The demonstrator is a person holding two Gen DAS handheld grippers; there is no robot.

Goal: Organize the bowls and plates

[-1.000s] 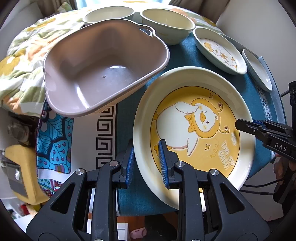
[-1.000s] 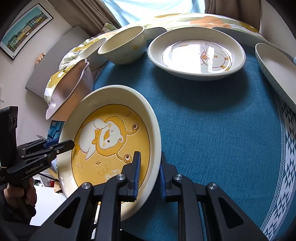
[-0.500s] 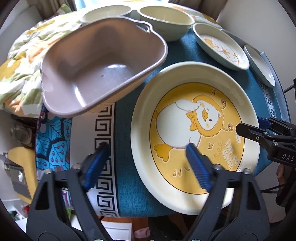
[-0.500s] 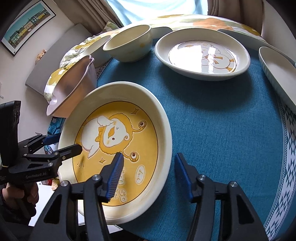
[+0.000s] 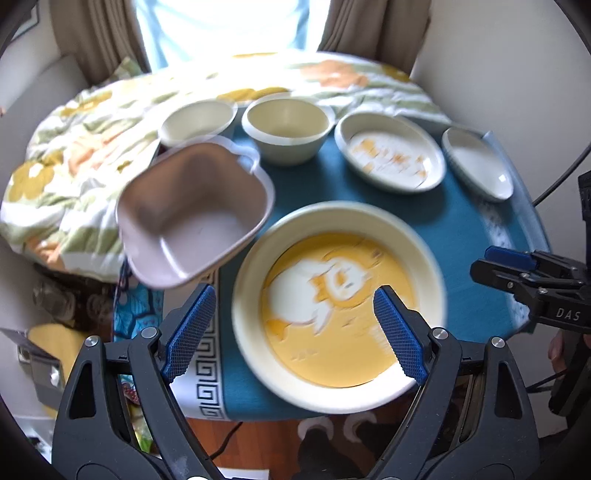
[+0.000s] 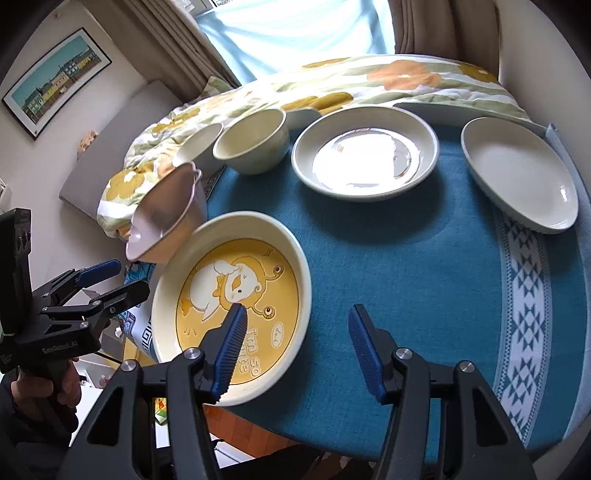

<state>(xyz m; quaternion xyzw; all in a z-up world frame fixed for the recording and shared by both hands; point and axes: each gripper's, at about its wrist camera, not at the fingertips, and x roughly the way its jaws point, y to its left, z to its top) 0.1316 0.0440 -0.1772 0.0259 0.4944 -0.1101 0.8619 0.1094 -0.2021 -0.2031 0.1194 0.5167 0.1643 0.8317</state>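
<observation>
Left claw (image 5: 293, 328): jaws spread wide, nothing between them; they have just been opening, likely a release.
Right claw (image 6: 295, 347): jaws parted, empty; also just opened.
Duck plate (image 6: 236, 299): flat on the cloth below and between both claws, free of both; overhangs the near table edge, so probably awaits moving.
Pink bowl (image 5: 192, 210): ahead-left of left claw, tilted, rim lapping the plate.
Round bowls (image 6: 251, 140): far ahead, side by side.
Plain plates (image 6: 365, 155): ahead-right of right claw.
Surface: teal cloth (image 6: 424, 266), floral quilt (image 5: 74, 158) behind.
Room: curtained window (image 6: 295, 33), framed picture (image 6: 55, 77).
</observation>
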